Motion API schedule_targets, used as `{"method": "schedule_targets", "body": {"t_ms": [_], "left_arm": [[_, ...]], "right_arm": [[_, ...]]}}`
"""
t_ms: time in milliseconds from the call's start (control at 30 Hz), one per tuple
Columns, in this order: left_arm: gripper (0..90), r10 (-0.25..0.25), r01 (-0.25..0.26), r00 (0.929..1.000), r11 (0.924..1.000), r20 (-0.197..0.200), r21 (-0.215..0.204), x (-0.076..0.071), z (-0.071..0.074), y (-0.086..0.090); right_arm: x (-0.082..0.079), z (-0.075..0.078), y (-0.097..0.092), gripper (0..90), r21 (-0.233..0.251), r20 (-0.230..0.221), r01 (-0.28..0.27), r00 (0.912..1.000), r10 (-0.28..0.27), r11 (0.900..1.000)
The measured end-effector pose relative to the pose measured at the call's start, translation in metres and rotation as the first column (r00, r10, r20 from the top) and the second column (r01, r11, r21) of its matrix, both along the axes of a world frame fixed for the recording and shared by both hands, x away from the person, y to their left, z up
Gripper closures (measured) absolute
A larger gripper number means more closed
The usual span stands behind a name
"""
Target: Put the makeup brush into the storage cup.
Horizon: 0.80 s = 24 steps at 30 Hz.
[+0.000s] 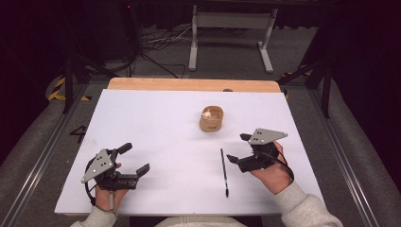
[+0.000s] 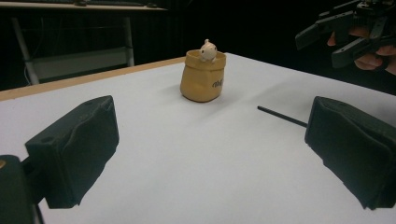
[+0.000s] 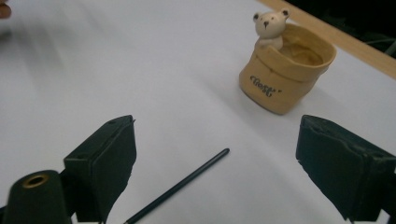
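Left gripper (image 1: pixel 135 160) sits low near the table's front edge, jaws spread wide, nothing between them. Right gripper (image 1: pixel 238 148) hangs just beside the thin black stick (image 1: pixel 223 171), jaws parted, gripping nothing; the stick lies flat on the white table (image 1: pixel 156 123). Farther back stands the tan pot (image 1: pixel 211 119), apparently with a small bear figure (image 3: pixel 269 25) at its rim.
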<state>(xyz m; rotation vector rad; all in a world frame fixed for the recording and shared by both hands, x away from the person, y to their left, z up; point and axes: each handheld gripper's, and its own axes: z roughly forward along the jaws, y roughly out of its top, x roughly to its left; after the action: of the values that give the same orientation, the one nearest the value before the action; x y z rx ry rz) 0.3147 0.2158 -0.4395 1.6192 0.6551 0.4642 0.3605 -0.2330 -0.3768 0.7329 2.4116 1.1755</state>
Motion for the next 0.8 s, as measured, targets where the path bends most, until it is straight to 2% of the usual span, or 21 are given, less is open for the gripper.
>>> {"method": "schedule_targets", "body": {"t_ms": [133, 267, 400, 467, 500, 700, 800], "left_arm": [[3.6, 0.000, 0.000, 1.0000, 1.0000, -0.004, 0.005, 0.001, -0.001, 0.000], [3.7, 0.001, -0.001, 1.0000, 1.0000, -0.007, 0.003, 0.001, -0.001, 0.001], [3.8, 0.004, -0.004, 0.9999, 1.0000, -0.010, 0.000, 0.001, -0.001, 0.000], [3.8, -0.006, 0.006, 0.9999, 0.9999, -0.016, 0.010, 0.002, -0.001, 0.000], [3.8, -0.006, 0.006, 0.9999, 0.9999, -0.016, 0.010, 0.002, -0.001, 0.000], [3.8, -0.004, 0.004, 0.9998, 1.0000, -0.020, 0.008, 0.003, -0.002, 0.000], [4.1, -0.002, 0.002, 0.9998, 1.0000, -0.019, 0.001, 0.002, -0.001, 0.000]], "right_arm": [[0.008, 0.004, 0.007, 9.8, -0.059, -0.076, -0.001, 0.9971, -0.004, 0.9982], [0.013, 0.010, 0.015, 9.6, -0.123, -0.116, -0.003, 0.9932, -0.011, 0.9924], [0.018, 0.018, 0.022, 9.4, -0.192, -0.154, -0.007, 0.9877, -0.023, 0.9814], [0.021, 0.022, 0.026, 9.5, -0.235, -0.179, -0.016, 0.9835, -0.027, 0.9718], [0.021, 0.022, 0.026, 9.5, -0.235, -0.179, -0.016, 0.9835, -0.027, 0.9718], [0.029, 0.026, 0.034, 10.0, -0.320, -0.238, -0.043, 0.9706, -0.036, 0.9463], [0.032, 0.028, 0.037, 10.6, -0.331, -0.261, -0.053, 0.9645, -0.038, 0.9422]]}}
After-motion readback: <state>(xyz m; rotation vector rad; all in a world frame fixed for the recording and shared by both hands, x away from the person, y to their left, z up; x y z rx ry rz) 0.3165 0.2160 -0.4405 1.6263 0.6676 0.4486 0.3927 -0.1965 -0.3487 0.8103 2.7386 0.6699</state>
